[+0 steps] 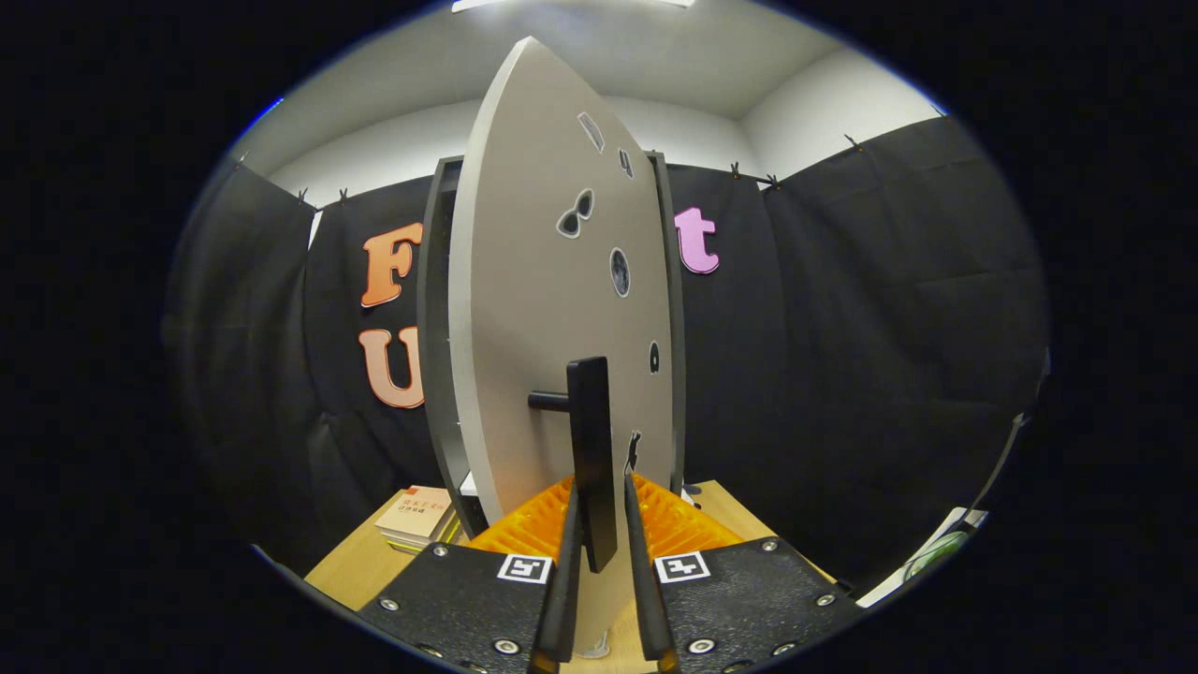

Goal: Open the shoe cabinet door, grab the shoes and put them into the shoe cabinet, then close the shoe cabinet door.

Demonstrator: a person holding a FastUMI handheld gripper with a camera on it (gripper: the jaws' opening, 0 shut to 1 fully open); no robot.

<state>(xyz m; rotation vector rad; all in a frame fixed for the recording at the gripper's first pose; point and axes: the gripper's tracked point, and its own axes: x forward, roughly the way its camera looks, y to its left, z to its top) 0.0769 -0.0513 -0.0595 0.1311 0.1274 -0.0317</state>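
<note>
I see the booth's black cloth wall (842, 328) wrapping the back and both sides, white room wall and ceiling above it

Shoe cabinet (435, 374) stands ahead of me on the desk (351, 566) – dark frame, its left side panel visible, a pale shelf edge just inside low down

Shoe cabinet door (533, 309) is swung out toward me, nearly edge-on, pale grey face turned to my right, small dark cut-out shapes scattered over it; it hides most of the cabinet opening, can't tell what is inside

Desk is light wood, showing left and right of the cabinet base

Orange ridged part (524, 529) spreads low just ahead of the tool body, to both sides of the door's bottom edge – can't tell what it is

Door handle (591, 459) – dark upright bar, held off the door face by a short dark peg on its left; its lower end drops between my fingers

Tool (601, 571) – two fingers (564, 580) drawn close together with the handle bar between them; both look to be against it, so I read it as clamped on the handle, though the contact itself is tight to judge

Stack of books (416, 520) lies flat on the desk left of the cabinet base, just beside it

White and green thing (927, 552) far right, low against the cloth, too warped to identify

Shoes – can't place them from here
</note>
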